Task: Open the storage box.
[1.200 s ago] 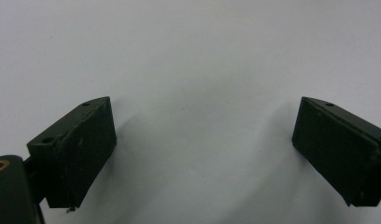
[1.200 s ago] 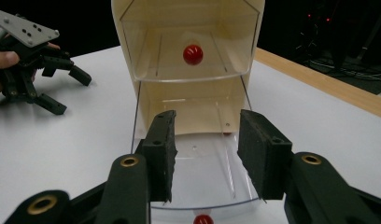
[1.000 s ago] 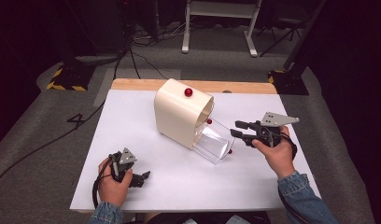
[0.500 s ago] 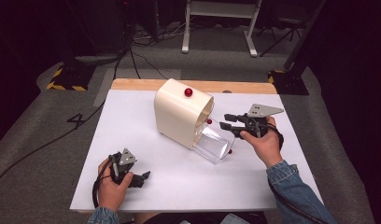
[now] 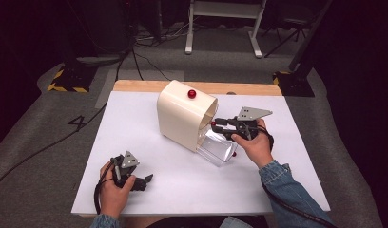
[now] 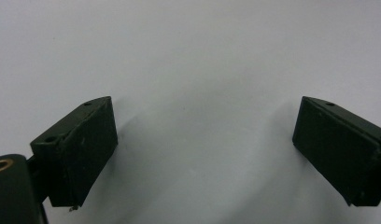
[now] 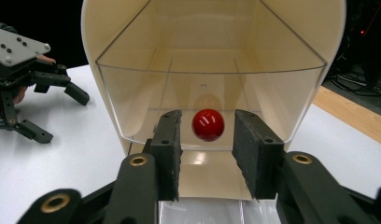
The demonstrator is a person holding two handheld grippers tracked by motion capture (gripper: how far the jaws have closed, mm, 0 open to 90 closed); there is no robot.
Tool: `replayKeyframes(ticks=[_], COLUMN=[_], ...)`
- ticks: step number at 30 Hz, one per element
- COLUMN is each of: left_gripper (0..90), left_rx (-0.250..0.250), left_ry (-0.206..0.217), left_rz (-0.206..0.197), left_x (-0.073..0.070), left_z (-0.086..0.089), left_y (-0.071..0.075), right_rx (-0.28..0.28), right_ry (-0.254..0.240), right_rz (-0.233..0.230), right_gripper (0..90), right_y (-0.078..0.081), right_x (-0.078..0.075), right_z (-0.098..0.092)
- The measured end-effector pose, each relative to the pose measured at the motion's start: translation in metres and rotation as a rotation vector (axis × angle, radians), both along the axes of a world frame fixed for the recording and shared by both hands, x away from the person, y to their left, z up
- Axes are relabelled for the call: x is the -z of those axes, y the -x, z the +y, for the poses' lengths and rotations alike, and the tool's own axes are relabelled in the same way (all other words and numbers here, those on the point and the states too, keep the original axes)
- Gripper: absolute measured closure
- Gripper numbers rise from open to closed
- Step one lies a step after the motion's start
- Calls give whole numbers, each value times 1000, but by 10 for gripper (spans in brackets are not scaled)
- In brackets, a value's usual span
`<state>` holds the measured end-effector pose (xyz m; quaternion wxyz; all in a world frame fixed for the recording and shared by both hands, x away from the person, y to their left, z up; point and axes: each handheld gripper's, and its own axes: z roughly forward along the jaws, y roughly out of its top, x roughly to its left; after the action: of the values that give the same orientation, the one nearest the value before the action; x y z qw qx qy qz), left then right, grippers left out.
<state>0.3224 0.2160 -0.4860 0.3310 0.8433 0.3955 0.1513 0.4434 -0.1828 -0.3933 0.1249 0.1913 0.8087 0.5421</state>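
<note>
A cream hooded box [image 5: 182, 118] stands mid-table with a red knob [image 5: 191, 93] on its top and a clear flap [image 5: 218, 147] lowered at its open front. My right gripper [image 5: 215, 125] reaches into that front from the right. Its jaws have just been closing, and a red ball knob [image 7: 208, 124] sits between them. A small gap shows on each side of the ball, so the pads do not press on it. My left gripper [image 5: 147, 180] rests near the front left of the table. Its jaws [image 6: 205, 135] stand wide open over bare white surface.
The white tabletop [image 5: 135, 128] has a wooden strip [image 5: 249, 89] along its far edge. Another small red piece [image 5: 234, 153] sits at the clear flap's near corner. Beyond the table lie cables on grey floor and a white frame stand [image 5: 225, 28].
My right gripper has moved left to the box's open front, and its jaws have narrowed around the red ball knob. The left hand and its gripper have stayed put.
</note>
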Motion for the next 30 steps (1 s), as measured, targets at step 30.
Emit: replayKeyframes(ticks=[30], left_gripper=[68], left_rx=[-1], left_ry=[0], left_rz=[1], left_x=[0], left_z=[0], left_y=[0], right_rx=[20], right_ry=[2], right_rz=[-23], right_gripper=[744], right_y=[11], right_x=[-8], right_z=[-17])
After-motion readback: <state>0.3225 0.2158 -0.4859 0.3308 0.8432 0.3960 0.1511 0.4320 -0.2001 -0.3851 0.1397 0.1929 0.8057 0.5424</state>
